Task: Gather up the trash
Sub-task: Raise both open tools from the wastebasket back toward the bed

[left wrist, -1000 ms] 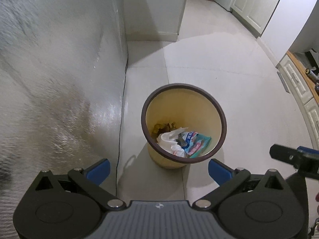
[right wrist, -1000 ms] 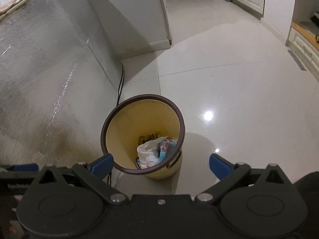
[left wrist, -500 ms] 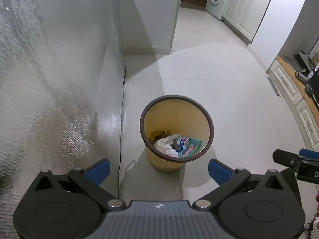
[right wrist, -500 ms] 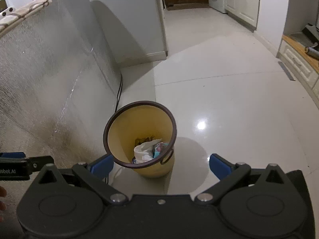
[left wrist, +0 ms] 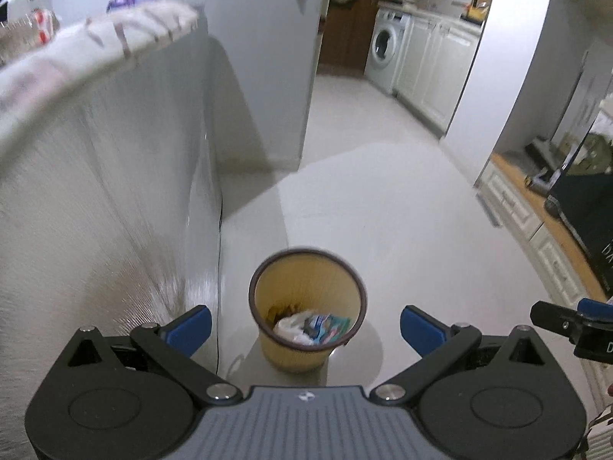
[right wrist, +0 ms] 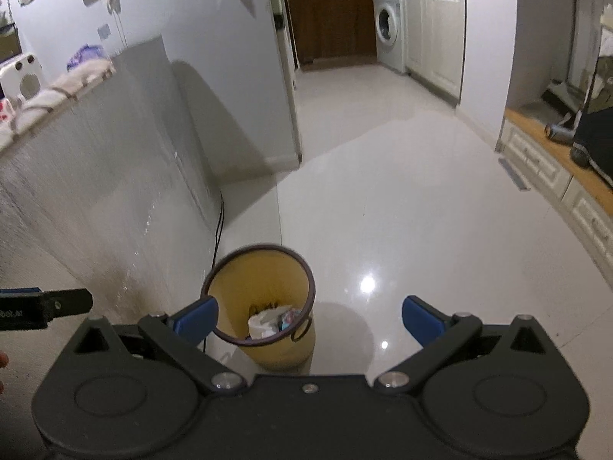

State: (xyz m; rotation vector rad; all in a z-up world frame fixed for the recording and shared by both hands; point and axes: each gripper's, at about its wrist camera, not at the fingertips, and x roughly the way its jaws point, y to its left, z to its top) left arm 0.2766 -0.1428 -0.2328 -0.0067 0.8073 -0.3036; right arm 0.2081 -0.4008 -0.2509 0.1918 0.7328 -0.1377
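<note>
A yellow waste bin with a dark brown rim stands on the white floor, well below both grippers; it also shows in the right wrist view. Inside lies trash: white crumpled paper and a teal wrapper, also seen in the right wrist view. My left gripper is open and empty, high above the bin. My right gripper is open and empty, also above the bin. The right gripper's tip shows at the right edge of the left wrist view.
A silver foil-covered counter side rises on the left, with a cloth-covered top. A black cable runs down beside it. White cabinets line the right. A washing machine stands at the back.
Both grippers have risen and tilted up, so the bin looks smaller and lower in both views. More of the room and the counter top has come into view. Jaws stay open.
</note>
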